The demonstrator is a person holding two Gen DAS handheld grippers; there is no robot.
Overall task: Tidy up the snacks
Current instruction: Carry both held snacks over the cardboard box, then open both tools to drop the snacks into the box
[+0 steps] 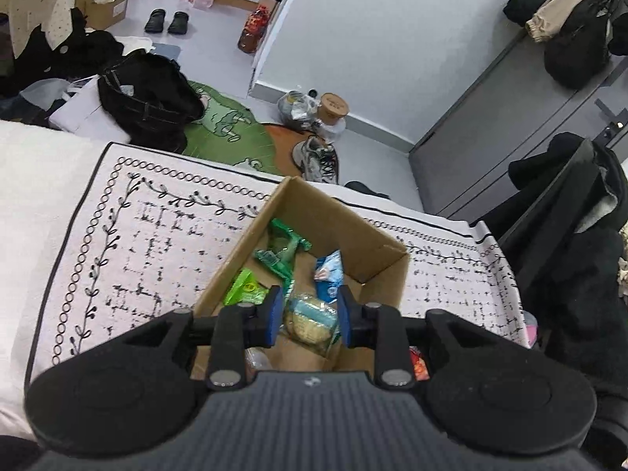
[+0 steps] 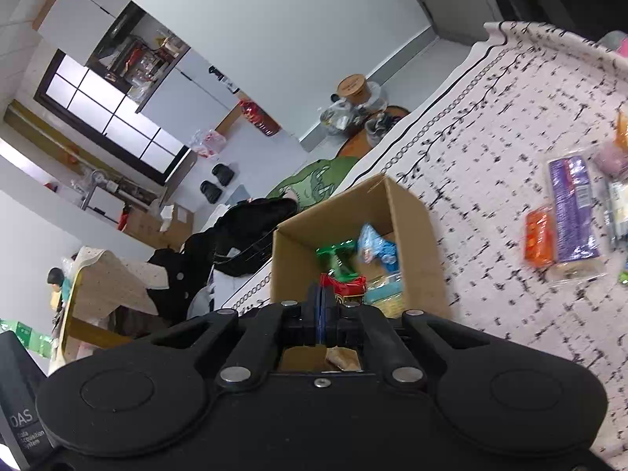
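Note:
An open cardboard box stands on the patterned cloth. Inside lie green packets, a blue packet and a clear biscuit pack. My left gripper hangs over the box with its blue pads apart. The biscuit pack sits below and between them, and they do not appear to press on it. In the right wrist view my right gripper is over the same box, shut on the edge of a red packet. The green packet and blue packet lie beyond it.
More snacks lie on the cloth to the right of the box: a purple pack and an orange one. Beyond the cloth's far edge are black clothes, a shoe and a green mat.

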